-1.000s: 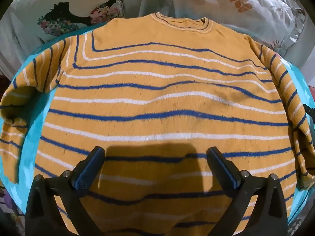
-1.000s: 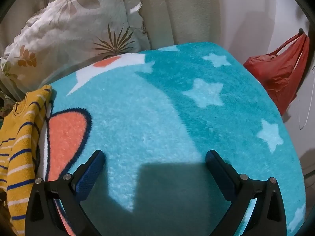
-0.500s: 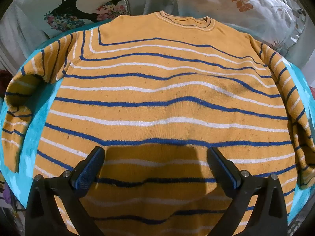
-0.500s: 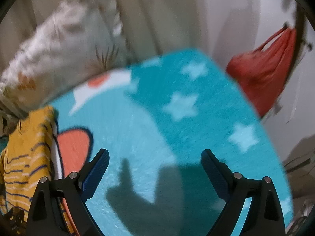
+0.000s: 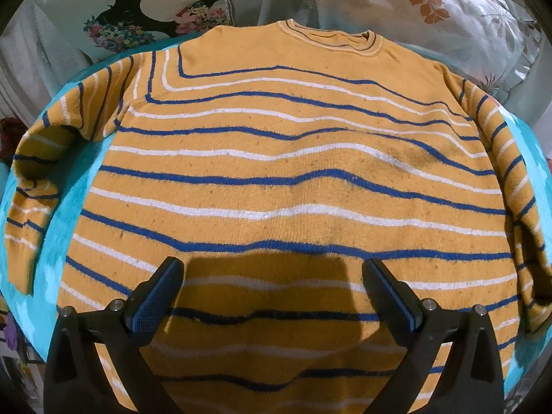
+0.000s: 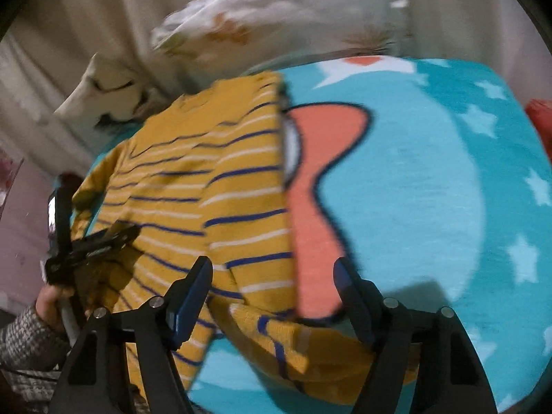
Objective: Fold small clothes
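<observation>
We see the sweater (image 5: 276, 179) lying flat on the blanket (image 6: 431, 189), collar toward the pillows (image 5: 465, 27) behind it, one sleeve (image 5: 31, 214) out at each side.

My mustard-yellow knit sweater (image 5: 276, 179) carries blue and white stripes; the fluffy turquoise blanket (image 6: 431, 189) shows pale stars; floral white pillows (image 5: 465, 10) at twelve o'clock.
</observation>
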{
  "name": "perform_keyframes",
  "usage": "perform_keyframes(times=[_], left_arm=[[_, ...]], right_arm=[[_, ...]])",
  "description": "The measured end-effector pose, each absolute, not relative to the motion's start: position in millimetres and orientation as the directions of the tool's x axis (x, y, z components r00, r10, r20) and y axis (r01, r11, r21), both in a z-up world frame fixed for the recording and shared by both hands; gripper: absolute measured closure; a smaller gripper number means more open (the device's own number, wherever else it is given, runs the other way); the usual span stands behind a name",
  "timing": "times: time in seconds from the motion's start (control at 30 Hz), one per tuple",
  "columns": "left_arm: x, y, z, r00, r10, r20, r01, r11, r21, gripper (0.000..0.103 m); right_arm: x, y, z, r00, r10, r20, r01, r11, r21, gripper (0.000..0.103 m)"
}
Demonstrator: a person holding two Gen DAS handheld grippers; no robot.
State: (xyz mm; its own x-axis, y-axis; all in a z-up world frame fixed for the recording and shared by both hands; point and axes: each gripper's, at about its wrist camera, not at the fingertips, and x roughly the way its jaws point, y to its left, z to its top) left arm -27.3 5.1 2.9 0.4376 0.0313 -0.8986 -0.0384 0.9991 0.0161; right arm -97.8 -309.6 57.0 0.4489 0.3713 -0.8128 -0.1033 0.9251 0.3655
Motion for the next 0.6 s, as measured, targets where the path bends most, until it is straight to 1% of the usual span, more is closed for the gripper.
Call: perform_keyframes(times=[0.07, 0.1, 0.13, 0.17, 0.2, 0.23, 0.27, 0.3, 0.37, 0.43, 0.47, 0.5, 0.53, 0.57, 0.6], left_arm=[[-28, 4, 2, 0.438, 0.031, -0.899, -0.038, 0.999, 0.016, 0.000], [-28, 4, 2, 0.437, 0.030, -0.899, -0.036, 0.999, 0.015, 0.000], [-28, 5, 3, 0.437, 0.028, -0.899, -0.034, 0.999, 0.015, 0.000], [-28, 6, 3, 0.437, 0.027, -0.899, -0.033, 0.999, 0.014, 0.000], [-28, 6, 3, 0.437, 0.025, -0.899, -0.030, 0.999, 0.013, 0.000], [-28, 6, 3, 0.437, 0.024, -0.899, -0.029, 0.999, 0.012, 0.000], [-28, 6, 3, 0.437, 0.022, -0.899, -0.028, 1.000, 0.011, 0.000], [-28, 7, 3, 0.437, 0.021, -0.899, -0.026, 1.000, 0.010, 0.000], [-27, 7, 3, 0.436, 0.019, -0.900, -0.025, 1.000, 0.009, 0.000], [-27, 7, 2, 0.437, 0.019, -0.899, -0.025, 1.000, 0.009, 0.000], [-27, 6, 2, 0.438, 0.020, -0.899, -0.026, 1.000, 0.009, 0.000], [-27, 6, 2, 0.438, 0.019, -0.899, -0.025, 1.000, 0.009, 0.000], [-27, 6, 2, 0.437, 0.019, -0.899, -0.024, 1.000, 0.009, 0.000], [-28, 5, 2, 0.438, 0.019, -0.899, -0.025, 1.000, 0.009, 0.000], [-27, 5, 2, 0.437, 0.018, -0.899, -0.024, 1.000, 0.009, 0.000]], right_arm=[[-97, -302, 55, 0.431, 0.361, -0.827, -0.124, 0.931, 0.342, 0.028], [-94, -294, 51, 0.420, 0.348, -0.838, -0.141, 0.937, 0.319, 0.037], [-92, -287, 46, 0.396, 0.344, -0.852, -0.153, 0.939, 0.308, 0.057], [-93, -286, 43, 0.373, 0.344, -0.862, -0.154, 0.939, 0.308, 0.071], [-89, -281, 36, 0.321, 0.333, -0.887, -0.153, 0.942, 0.299, 0.089], [-85, -283, 34, 0.304, 0.329, -0.894, -0.151, 0.943, 0.295, 0.093], [-83, -286, 34, 0.295, 0.328, -0.897, -0.157, 0.943, 0.293, 0.095], [-79, -289, 40, 0.295, 0.300, -0.907, -0.160, 0.952, 0.262, 0.096], [-71, -294, 55, 0.325, 0.224, -0.919, -0.158, 0.971, 0.181, 0.096], [-63, -305, 86, 0.427, 0.107, -0.898, -0.127, 0.990, 0.058, 0.096], [-62, -311, 113, 0.520, 0.011, -0.854, -0.092, 0.995, -0.044, 0.096], [-64, -313, 133, 0.586, -0.058, -0.808, -0.061, 0.991, -0.115, 0.096], [-66, -315, 144, 0.618, -0.092, -0.780, -0.042, 0.988, -0.150, 0.096], [-70, -317, 160, 0.666, -0.145, -0.732, -0.005, 0.980, -0.199, 0.096], [-72, -319, 167, 0.683, -0.175, -0.709, 0.020, 0.975, -0.222, 0.095]])
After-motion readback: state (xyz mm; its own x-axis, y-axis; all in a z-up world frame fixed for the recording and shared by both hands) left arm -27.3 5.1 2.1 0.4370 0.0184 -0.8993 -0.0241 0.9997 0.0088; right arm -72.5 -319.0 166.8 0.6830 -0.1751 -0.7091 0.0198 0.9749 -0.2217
